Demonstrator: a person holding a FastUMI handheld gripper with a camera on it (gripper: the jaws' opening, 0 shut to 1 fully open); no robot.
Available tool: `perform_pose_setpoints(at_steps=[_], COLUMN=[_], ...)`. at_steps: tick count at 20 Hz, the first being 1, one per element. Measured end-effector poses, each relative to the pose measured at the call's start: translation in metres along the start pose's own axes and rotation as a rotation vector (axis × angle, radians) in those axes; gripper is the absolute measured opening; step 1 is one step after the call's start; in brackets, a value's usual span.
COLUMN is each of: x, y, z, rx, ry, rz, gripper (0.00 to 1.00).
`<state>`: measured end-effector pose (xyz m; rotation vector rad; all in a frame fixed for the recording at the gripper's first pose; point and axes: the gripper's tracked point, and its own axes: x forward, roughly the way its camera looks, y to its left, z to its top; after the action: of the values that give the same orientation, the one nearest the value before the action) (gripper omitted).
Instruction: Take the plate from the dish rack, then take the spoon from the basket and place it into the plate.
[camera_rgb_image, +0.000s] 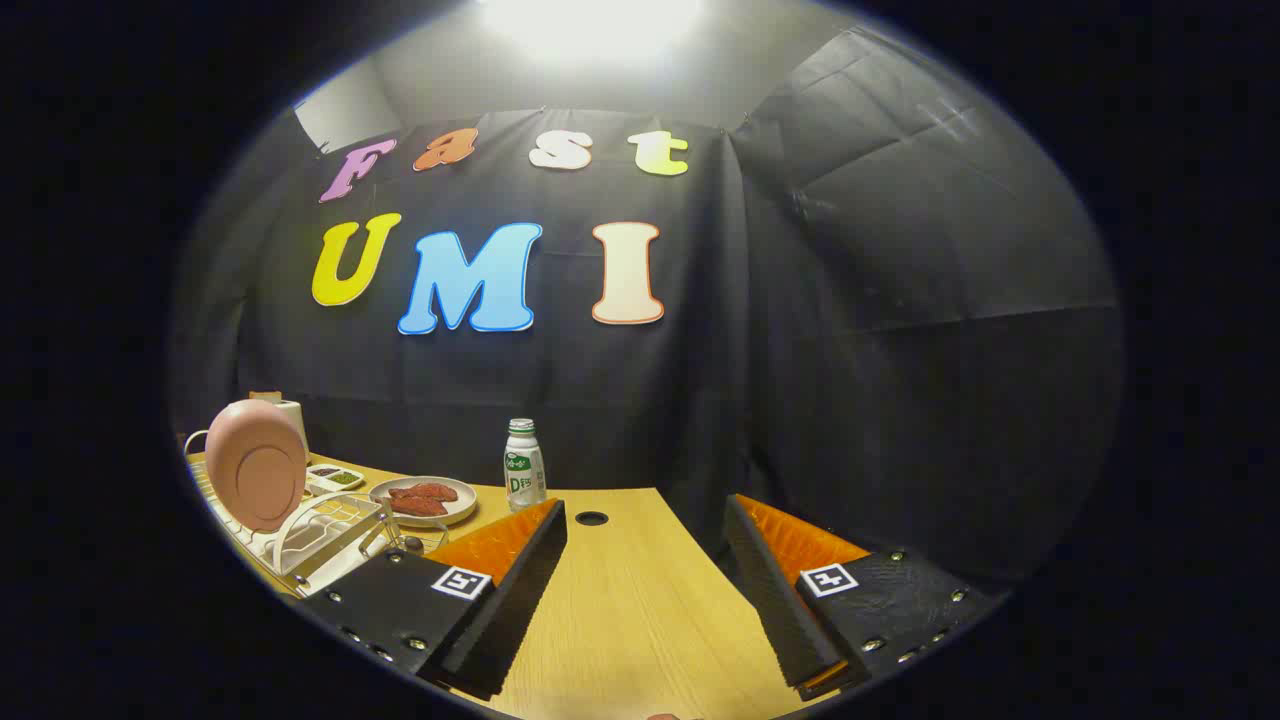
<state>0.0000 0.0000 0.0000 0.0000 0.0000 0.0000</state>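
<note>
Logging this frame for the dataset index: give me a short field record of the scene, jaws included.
surface: wooden table with a small round hole
gripper: jaws open, nothing between them, bare tabletop ahead
plate: pink, standing on edge in the dish rack, left of the fingers
other dish: shallow, holds reddish food, beyond the rack
small tray: behind the rack, with something green in it
bottle: upright, white with green cap, beyond the left finger
spoon and basket: cannot tell
task state: plate not yet taken
</note>
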Motion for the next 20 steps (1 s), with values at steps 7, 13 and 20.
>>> perform_pose_setpoints(at_steps=[7,13,20], x=[-0.072,-0.104,-0.096], y=[0.028,0.105,0.220], z=[0.079,0.138,0.172], rx=[-0.017,-0.035,-0.005], ry=[-0.014,-0.018,-0.025], rz=[-0.038,-0.015,0.087], gripper=[0.97,0.97,0.97])
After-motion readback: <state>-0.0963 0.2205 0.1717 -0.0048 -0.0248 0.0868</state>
